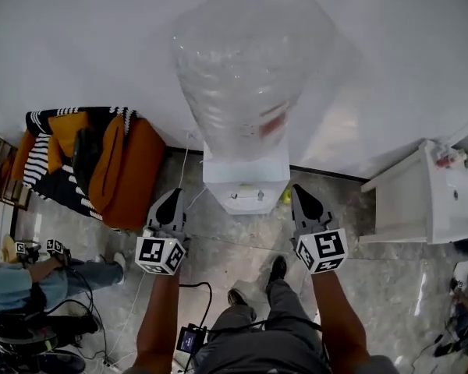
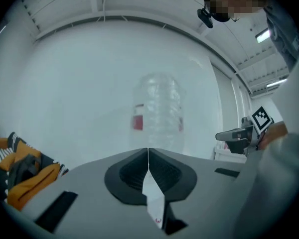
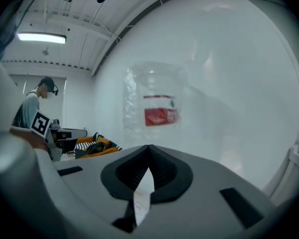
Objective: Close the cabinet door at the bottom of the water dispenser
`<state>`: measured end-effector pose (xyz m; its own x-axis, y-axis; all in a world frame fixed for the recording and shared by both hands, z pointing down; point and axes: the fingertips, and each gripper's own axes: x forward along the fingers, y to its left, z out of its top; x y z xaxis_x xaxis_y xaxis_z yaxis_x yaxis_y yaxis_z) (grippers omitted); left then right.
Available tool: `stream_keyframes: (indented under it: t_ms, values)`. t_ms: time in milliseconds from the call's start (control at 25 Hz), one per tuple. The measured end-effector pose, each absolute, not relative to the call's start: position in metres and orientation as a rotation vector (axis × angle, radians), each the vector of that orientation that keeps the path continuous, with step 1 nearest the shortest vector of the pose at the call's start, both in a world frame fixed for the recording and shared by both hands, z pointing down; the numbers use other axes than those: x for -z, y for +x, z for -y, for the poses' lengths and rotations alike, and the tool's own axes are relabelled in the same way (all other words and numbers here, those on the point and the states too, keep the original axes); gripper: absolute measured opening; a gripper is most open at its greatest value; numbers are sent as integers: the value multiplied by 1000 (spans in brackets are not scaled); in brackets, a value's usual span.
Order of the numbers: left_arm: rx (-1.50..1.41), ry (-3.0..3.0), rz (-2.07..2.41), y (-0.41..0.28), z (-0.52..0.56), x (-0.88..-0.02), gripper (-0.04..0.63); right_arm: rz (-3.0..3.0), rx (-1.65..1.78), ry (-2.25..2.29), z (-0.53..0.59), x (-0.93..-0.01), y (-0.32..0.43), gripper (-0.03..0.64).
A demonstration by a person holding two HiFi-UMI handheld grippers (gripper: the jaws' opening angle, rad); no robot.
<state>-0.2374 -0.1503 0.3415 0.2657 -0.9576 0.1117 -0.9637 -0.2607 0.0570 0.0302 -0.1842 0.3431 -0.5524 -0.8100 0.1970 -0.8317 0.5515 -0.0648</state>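
The cabinet door sits low on the front of the water dispenser (image 1: 246, 187), on the face turned toward me. The head view looks down so steeply that I see only the dispenser's white top and the big clear bottle (image 1: 242, 68) on it. I can't tell from here whether the door hangs open or is already home.

My left gripper (image 1: 170, 202) and right gripper (image 1: 304, 199) hang either side of the dispenser's front, near it but not touching. Each gripper view shows its pads pressed together with nothing between them, the left (image 2: 148, 156) and the right (image 3: 149, 152). Both point roughly level at the bottle, so I judge them well above the door.

To close it well, I would first get the lower front in sight. I would then bring one gripper down with its jaws kept together, as a blunt pusher rather than a pincer. I would set it against the door's free edge, away from the hinge, and press straight in, slow and even, until the door lies flush. That bottle makes the unit top-heavy, so no jabbing. The other gripper should wait clear of the orange bag (image 1: 121, 166) at the left
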Motion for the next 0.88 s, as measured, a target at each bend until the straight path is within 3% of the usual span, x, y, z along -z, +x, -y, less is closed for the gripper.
stream_keyframes:
  t_ms: [400,880]
  values:
    - [-68,2648,1822,-243,108,-184,20,2805,-84,1293,136,-212,-5,25]
    - [-39,2732,1909,-256,64,-121,20,2804,-4,1220,105,-167,-29,25]
